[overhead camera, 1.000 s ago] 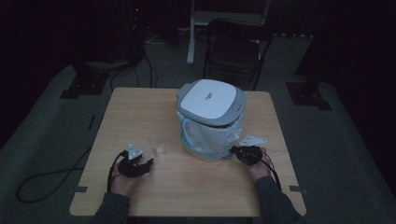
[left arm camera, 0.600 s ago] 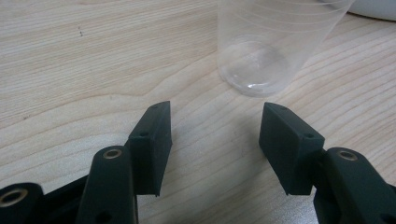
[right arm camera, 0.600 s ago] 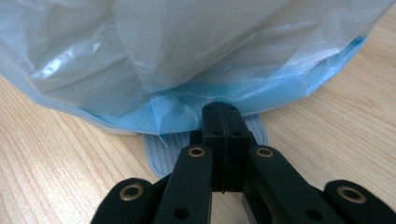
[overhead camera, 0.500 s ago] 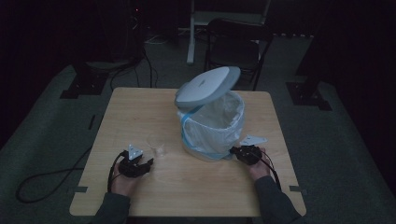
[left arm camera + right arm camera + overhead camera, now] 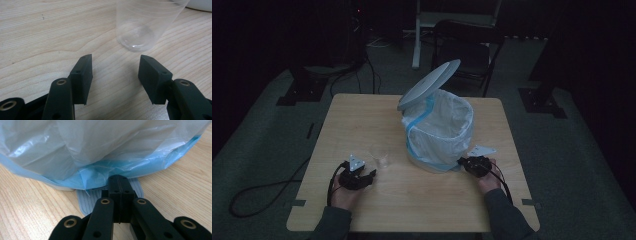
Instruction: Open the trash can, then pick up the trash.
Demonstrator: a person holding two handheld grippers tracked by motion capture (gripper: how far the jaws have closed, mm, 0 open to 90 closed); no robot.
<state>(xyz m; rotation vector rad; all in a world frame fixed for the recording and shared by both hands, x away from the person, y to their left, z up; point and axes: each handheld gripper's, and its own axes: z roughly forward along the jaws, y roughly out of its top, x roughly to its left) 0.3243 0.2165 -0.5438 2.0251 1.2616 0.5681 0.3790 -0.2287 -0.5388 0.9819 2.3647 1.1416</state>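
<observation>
I see a light wooden table (image 5: 362,120) standing on grey-green carpet (image 5: 267,135) in a very dim room. Beyond the table's far edge I note a dark folding chair (image 5: 467,47) and, just left of the chair, a pale upright post (image 5: 417,35). Black stand bases (image 5: 294,95) sit on the carpet off both far corners of the table, and everything farther back is lost in darkness.

A clear, glossy plastic cup (image 5: 147,23) and thin crinkled plastic bin liner (image 5: 100,152) sit on the matt wood-grain table (image 5: 37,37).
</observation>
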